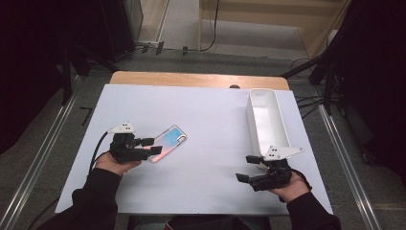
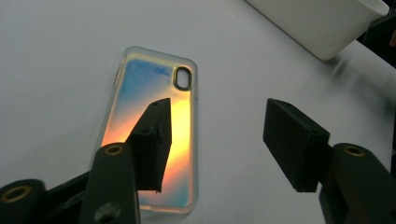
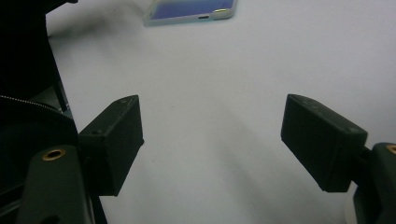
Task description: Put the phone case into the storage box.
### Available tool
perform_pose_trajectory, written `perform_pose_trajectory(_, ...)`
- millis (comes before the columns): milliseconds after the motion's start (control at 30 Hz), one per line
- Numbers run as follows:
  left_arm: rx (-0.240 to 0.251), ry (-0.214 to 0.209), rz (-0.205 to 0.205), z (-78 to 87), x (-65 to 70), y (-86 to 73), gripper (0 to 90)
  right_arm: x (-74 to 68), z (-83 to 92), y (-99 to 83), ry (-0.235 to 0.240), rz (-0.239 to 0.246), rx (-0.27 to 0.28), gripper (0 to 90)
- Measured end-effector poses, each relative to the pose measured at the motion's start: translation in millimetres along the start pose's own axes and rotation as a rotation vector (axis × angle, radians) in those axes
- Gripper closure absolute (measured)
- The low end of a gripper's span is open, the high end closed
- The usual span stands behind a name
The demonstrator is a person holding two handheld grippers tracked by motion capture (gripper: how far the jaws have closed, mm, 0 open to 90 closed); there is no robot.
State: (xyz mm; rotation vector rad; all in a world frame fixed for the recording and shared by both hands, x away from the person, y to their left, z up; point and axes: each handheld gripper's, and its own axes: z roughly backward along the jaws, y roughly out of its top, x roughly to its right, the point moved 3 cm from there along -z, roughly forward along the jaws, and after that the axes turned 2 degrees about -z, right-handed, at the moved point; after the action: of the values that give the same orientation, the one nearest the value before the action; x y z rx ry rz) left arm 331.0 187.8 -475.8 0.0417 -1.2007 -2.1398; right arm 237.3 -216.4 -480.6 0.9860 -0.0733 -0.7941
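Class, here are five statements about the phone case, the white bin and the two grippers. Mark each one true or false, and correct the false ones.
1. The phone case lies flat on the white table top. True.
2. The phone case is inside the white bin. False: it lies on the table top, well apart from the bin.
3. The left gripper is clamped on the phone case. False: its jaws stand apart above the case, with nothing pressed between them.
4. The right gripper is open with nothing between its jaws. True.
5. The white bin stands near the left gripper. False: it stands by the right gripper, at the table's right side.
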Motion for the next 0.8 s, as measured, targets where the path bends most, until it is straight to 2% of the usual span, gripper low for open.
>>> perform_pose_trajectory(100, 0.012, 0.006, -0.017, 2.8, 5.7, -2.3, 35.9, 0.0, -0.1, -0.1, 0.0, 0.001, 0.001, 19.6)
perform_pose_trajectory(167, 0.007, 0.005, -0.01, 4.9, 8.3, -3.7, 32.2, -0.1, 0.0, 0.0, 0.0, 0.002, 0.001, 19.6)
perform_pose_trajectory(333, 0.04, -0.01, 0.007, 9.5, 14.9, -7.8, 28.0, 0.2, 0.1, 0.0, 0.0, 0.007, 0.003, 19.6)
perform_pose_trajectory(433, 0.035, 0.006, -0.033, 11.7, 19.3, -11.3, 28.0, -0.1, 0.0, 0.0, -0.001, 0.005, 0.003, 19.6)
perform_pose_trajectory(633, 0.015, 0.028, -0.054, 14.6, 28.0, -17.5, 25.4, -0.5, -0.3, 0.4, -0.003, 0.01, 0.008, 19.6)
perform_pose_trajectory(800, 0.005, 0.024, -0.065, 15.3, 31.6, -23.1, 25.5, -0.9, 0.4, 0.2, -0.002, 0.002, 0.012, 19.6)
